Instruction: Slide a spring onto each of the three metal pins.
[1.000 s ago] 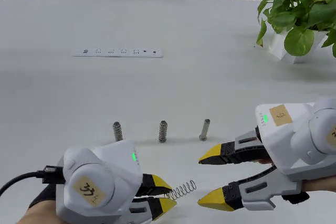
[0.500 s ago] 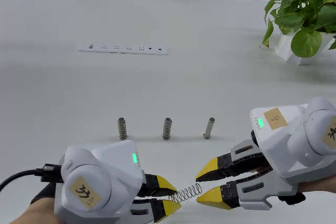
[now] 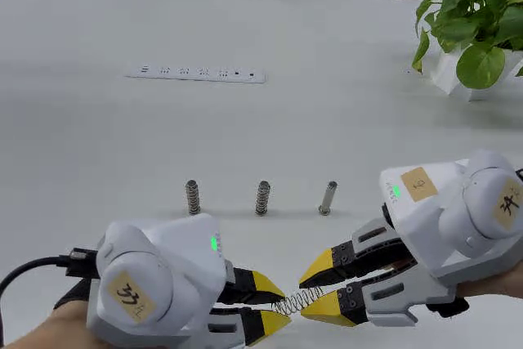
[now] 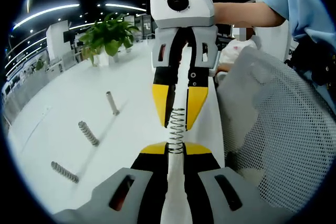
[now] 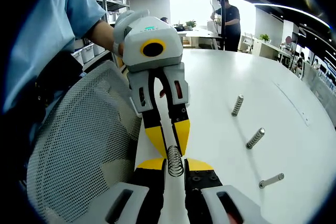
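The last spring point(image 3: 294, 302) is mid hand-over just above the surface point(image 3: 245, 128). The left tongs point(image 3: 283, 306) pinch one end and the right tongs point(image 3: 303, 297) bracket the other, though I cannot tell whether they grip. The left pin point(image 3: 193, 197) and middle pin point(image 3: 262, 198) wear springs, so the next move is probably threading this one onto the bare pin point(image 3: 328, 198), which needs careful alignment.

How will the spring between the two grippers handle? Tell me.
Probably light and flexible: the spring is thin, open-coiled wire spanning left gripper and right gripper. It would likely buckle if squeezed endwise. Being round, it may roll if dropped on the table.
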A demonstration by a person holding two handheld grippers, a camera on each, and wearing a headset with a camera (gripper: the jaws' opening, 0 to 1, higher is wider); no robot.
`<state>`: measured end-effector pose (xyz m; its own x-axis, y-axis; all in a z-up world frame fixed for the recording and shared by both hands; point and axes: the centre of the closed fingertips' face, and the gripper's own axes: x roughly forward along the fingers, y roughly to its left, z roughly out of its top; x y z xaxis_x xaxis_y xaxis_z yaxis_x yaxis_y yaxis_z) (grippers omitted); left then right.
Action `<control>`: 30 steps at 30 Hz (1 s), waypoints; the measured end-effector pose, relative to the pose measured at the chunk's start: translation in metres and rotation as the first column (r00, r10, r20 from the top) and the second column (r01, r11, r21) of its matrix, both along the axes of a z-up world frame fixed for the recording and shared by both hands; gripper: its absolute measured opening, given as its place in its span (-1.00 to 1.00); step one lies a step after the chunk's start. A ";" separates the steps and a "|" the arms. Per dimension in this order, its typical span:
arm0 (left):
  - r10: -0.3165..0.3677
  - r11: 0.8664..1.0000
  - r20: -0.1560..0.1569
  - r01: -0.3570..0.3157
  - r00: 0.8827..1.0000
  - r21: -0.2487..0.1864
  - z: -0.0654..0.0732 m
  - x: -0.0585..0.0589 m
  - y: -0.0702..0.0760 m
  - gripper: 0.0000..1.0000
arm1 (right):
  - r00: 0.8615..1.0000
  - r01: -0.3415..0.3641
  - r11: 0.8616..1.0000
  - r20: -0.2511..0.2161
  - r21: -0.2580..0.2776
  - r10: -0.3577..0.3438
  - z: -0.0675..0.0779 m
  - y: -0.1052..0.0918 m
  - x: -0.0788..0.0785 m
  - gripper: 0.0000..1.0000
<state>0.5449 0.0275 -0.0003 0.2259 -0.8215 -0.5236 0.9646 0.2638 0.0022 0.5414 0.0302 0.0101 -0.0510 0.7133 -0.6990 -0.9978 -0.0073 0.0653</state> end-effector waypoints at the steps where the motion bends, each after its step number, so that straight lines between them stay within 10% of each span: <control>1: -0.004 1.000 0.003 0.004 1.000 -0.005 0.001 0.000 -0.001 -0.87 | 1.000 -0.001 1.000 -0.004 0.001 0.001 0.000 0.000 -0.001 -0.81; 30: -0.011 0.997 0.004 0.011 1.000 -0.072 0.009 -0.002 -0.006 -0.87 | 0.999 -0.020 1.000 -0.029 -0.007 0.020 0.002 0.004 -0.006 -0.85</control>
